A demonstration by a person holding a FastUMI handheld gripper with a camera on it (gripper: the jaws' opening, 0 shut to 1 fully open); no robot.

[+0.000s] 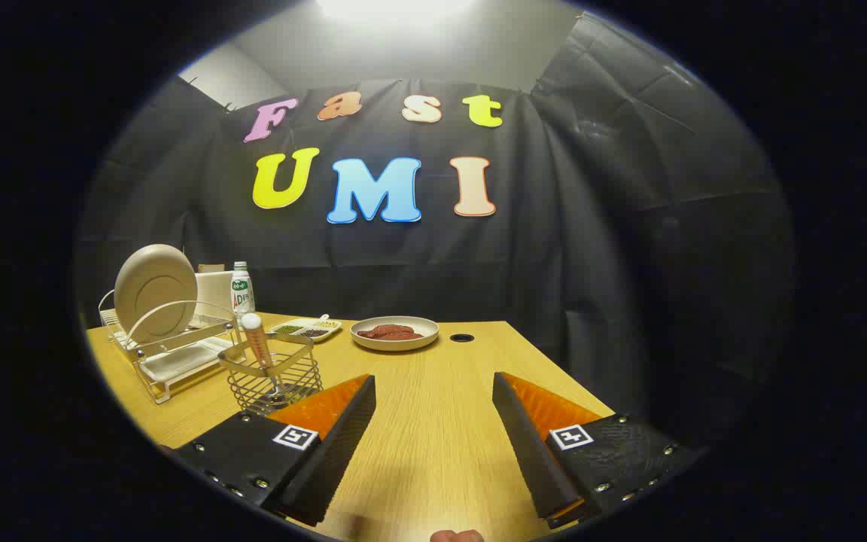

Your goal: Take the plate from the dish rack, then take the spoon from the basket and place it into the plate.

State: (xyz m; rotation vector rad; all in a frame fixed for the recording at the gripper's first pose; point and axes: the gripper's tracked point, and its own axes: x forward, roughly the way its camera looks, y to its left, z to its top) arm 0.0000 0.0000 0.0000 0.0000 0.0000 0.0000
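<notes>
A beige plate stands upright on edge in the wire dish rack, far off to the left beyond my fingers. Beside the rack, closer to me, a wire basket holds a spoon whose pale-tipped handle sticks up out of it. The basket sits just ahead of my left finger. My gripper is open above the wooden table, fingers wide apart with nothing between them.
A shallow bowl with reddish food sits mid-table beyond the fingers. A small divided tray, a bottle and a white box stand behind the rack. A round cable hole lies right of the bowl. The table's right edge runs past my right finger.
</notes>
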